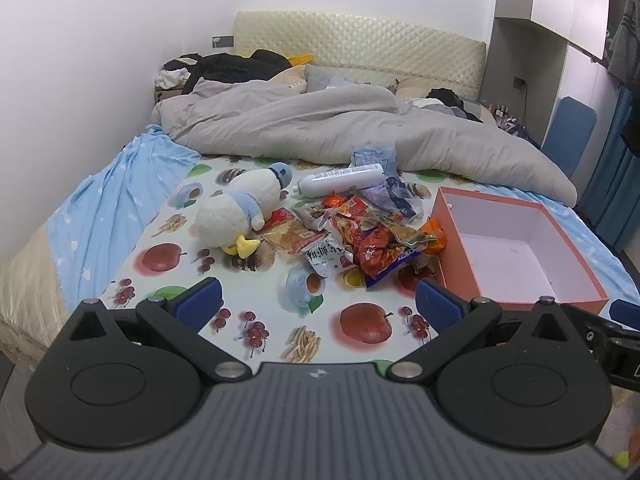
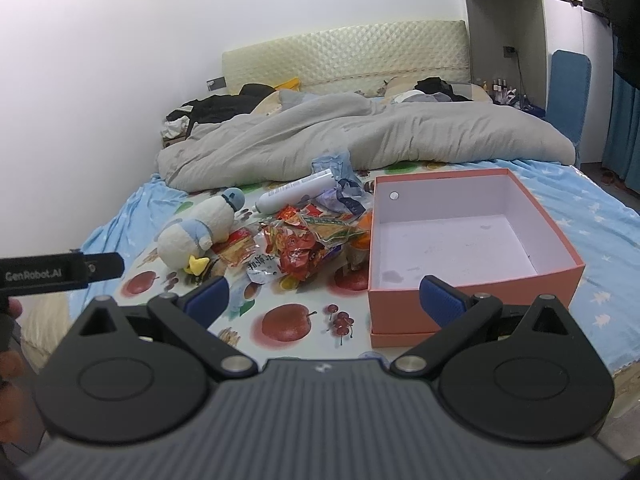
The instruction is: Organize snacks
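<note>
A heap of crinkled snack packets, mostly red and orange, lies on the fruit-print sheet in the middle of the bed. An empty pink box with a white inside stands just right of the heap. My left gripper hovers open over the sheet, short of the heap, nothing between its blue pads. My right gripper is also open and empty, its right finger in front of the box's near wall. The left gripper's body shows at the left edge of the right wrist view.
A white plush duck lies left of the heap, touching a packet. A white bottle and crumpled blue wrappers lie behind it. A grey duvet covers the far half of the bed. A wall runs along the left.
</note>
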Motion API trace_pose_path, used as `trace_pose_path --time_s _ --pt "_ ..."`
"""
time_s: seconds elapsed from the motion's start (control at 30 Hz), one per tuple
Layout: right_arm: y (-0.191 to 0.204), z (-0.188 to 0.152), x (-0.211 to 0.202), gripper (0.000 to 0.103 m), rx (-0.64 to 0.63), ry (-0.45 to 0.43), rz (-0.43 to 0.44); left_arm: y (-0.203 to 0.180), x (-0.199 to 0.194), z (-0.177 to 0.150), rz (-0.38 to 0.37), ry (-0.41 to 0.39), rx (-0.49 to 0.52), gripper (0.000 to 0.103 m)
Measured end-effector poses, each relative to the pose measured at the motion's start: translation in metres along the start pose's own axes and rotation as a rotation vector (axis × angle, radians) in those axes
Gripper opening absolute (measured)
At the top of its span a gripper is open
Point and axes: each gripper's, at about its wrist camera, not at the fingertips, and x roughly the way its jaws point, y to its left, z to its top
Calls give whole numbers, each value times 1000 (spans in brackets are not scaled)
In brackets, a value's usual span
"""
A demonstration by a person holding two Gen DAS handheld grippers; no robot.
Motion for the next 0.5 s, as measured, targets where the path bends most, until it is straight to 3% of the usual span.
trace_pose_path --time_s 0.5 --pt "5 -3 1 103 -3 12 4 -5 0 -5 -17 4 14 103"
